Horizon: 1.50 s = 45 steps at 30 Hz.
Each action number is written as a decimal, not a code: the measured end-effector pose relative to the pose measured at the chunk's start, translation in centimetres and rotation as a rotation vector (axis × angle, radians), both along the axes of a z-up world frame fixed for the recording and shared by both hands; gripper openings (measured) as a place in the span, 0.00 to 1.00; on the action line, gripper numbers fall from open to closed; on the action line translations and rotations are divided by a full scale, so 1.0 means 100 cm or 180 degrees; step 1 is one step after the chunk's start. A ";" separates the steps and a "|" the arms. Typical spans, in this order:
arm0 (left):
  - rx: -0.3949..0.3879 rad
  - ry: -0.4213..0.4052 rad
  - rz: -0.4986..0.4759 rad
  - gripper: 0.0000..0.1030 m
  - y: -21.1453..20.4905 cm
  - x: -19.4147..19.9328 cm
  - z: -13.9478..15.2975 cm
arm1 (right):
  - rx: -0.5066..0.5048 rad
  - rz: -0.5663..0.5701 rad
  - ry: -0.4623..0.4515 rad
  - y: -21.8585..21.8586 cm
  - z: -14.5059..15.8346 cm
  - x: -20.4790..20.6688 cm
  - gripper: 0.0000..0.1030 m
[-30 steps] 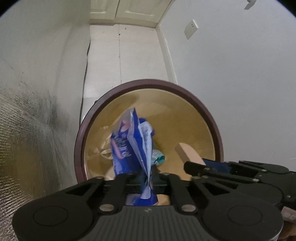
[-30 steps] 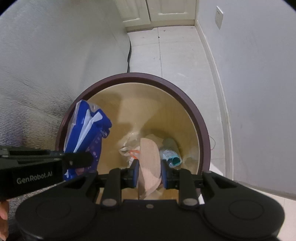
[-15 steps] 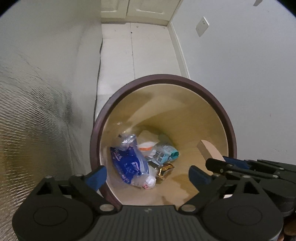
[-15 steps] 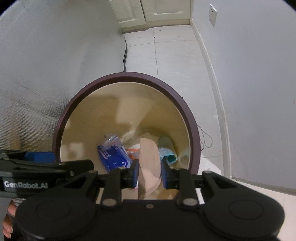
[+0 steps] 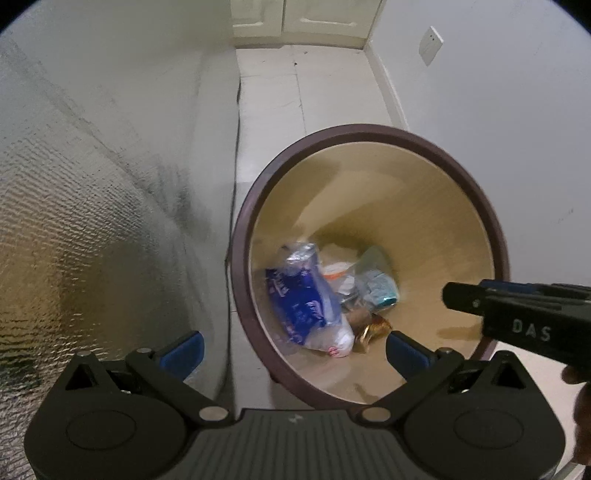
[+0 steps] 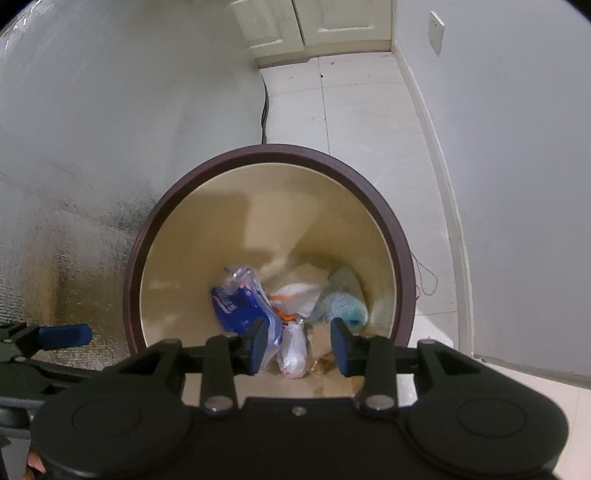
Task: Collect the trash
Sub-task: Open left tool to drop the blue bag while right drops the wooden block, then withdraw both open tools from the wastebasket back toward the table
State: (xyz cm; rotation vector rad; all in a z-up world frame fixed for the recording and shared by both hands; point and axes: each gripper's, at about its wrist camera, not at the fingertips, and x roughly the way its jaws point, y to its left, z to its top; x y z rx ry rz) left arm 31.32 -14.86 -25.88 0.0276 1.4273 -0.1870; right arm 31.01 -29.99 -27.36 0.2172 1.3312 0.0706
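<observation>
A round bin with a dark maroon rim (image 5: 369, 131) (image 6: 266, 151) and a tan inside stands on the floor below both grippers. At its bottom lie a blue and white wrapper (image 5: 303, 310) (image 6: 240, 302), a white and orange wrapper (image 6: 299, 291), a teal packet (image 5: 380, 291) (image 6: 343, 299) and a gold foil piece (image 5: 373, 330). My left gripper (image 5: 293, 352) is open and empty above the bin's left rim. My right gripper (image 6: 298, 345) is open and empty over the bin's near side; it shows in the left wrist view (image 5: 517, 314) at the right.
A silver textured surface (image 5: 74, 229) (image 6: 66, 184) rises to the left of the bin. A white wall (image 5: 498, 110) (image 6: 517, 147) with a socket runs on the right. A black cable (image 6: 264, 110) lies on the tiled floor behind the bin, before cream cupboard doors (image 6: 314, 22).
The left gripper opened and the blue wrapper fell into the bin. The right gripper then opened and its tan piece dropped out of it. The left gripper shifted left.
</observation>
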 end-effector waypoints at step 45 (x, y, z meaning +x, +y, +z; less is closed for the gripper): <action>0.0145 -0.0311 0.0017 1.00 0.033 -0.049 0.043 | -0.0509 -0.0029 -0.0412 -0.010 0.049 -0.079 1.00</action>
